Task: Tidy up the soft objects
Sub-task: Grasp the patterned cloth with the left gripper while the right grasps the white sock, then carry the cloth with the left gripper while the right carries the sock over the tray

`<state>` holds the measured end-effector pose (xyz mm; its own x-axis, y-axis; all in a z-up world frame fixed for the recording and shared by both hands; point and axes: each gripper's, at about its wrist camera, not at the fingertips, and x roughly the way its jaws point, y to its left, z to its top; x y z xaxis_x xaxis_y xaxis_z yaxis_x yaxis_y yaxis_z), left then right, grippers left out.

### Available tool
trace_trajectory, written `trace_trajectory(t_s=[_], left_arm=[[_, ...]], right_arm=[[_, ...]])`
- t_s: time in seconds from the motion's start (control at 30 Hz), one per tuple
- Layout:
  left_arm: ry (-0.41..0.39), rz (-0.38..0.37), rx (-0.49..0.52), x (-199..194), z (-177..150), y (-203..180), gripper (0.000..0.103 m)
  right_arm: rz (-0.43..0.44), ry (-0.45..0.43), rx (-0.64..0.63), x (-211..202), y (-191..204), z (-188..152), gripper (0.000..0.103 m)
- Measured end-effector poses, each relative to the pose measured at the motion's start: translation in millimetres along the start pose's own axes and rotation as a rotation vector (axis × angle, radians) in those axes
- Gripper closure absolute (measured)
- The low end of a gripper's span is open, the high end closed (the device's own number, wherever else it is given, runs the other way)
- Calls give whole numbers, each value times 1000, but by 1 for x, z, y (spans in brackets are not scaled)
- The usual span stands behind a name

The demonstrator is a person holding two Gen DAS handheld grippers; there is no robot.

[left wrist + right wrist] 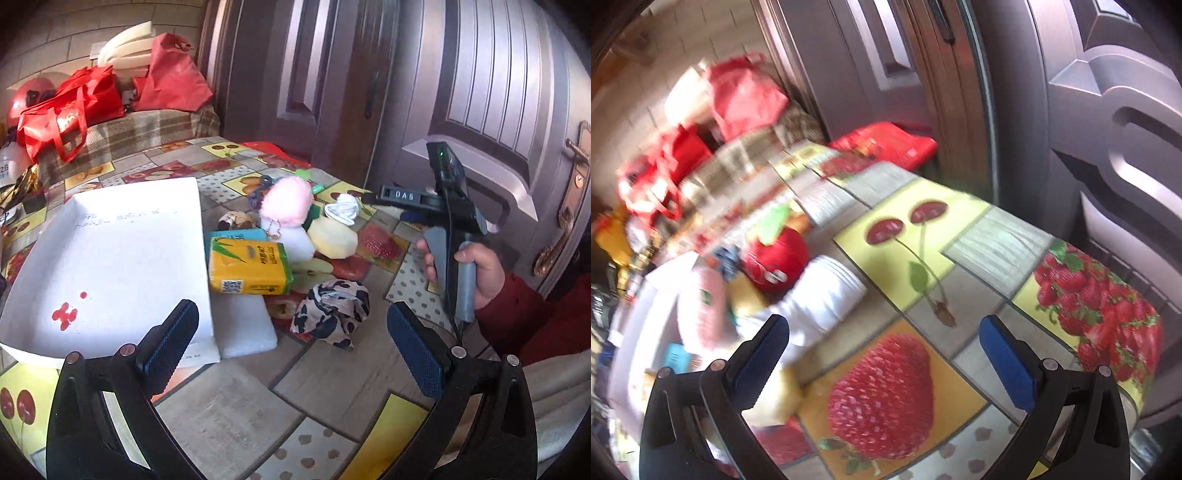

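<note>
Leopard-print cloth bundle (330,313) on the table, just beyond and between the left gripper's (293,345) wide-open, empty fingers.

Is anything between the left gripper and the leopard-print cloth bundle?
Nothing visible. The left gripper is open, with the leopard-print cloth bundle lying just ahead between its fingers' lines, bare tablecloth in between. The tissue pack sits farther back, to the left.

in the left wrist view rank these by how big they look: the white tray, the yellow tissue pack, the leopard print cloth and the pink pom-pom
1. white tray
2. yellow tissue pack and leopard print cloth: look alike, so unranked
3. pink pom-pom, though it lies farther from the camera, so this is unsure
</note>
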<state>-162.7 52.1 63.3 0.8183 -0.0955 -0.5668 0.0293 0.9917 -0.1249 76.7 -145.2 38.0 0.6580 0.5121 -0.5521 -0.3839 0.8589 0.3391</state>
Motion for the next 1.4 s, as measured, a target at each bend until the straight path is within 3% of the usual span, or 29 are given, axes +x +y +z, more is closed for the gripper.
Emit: trace_trajectory(t_s=[0.07,0.13,0.23,0.33,0.47,0.57,0.63,0.67,0.7,0.73,0.8,0.83,0.97,1.17,1.27,1.4], left_arm=[[41,-36,34,18,0,-13,1],[87,-53,56,35,2,-21,8],[150,-52,92,54,2,-29,15],[190,-53,111,68,4,-32,16],[233,-41,117,81,3,-35,24],[243,-33,120,85,4,-35,28],[267,-35,120,90,2,-34,50],[271,-34,118,91,2,-33,50],[263,-40,118,89,2,-33,56],[252,-46,118,87,2,-33,57],[226,-45,113,81,3,-31,58],[210,-42,109,78,3,-31,59],[104,-32,122,59,7,-32,59],[-154,81,102,18,8,-22,59],[-235,155,66,2,5,-11,59],[-294,245,30,-13,0,3,59]], right_arm=[[198,-127,-20,-21,-6,4,0],[275,-137,-95,-31,-5,10,0],[206,-67,-290,-29,11,12,0],[121,34,-437,-7,23,13,0],[238,179,-344,21,19,16,0],[240,240,-344,41,28,13,0],[212,262,-354,51,30,10,1],[208,274,-350,55,29,9,5],[224,300,-335,59,26,9,22],[245,295,-313,58,23,11,30],[256,264,-316,51,20,15,43],[248,237,-319,45,18,16,45],[249,52,-311,9,17,19,45],[272,-284,-309,-46,31,4,45],[281,-334,-306,-50,40,-2,44],[300,-328,-299,-46,50,-3,44]])
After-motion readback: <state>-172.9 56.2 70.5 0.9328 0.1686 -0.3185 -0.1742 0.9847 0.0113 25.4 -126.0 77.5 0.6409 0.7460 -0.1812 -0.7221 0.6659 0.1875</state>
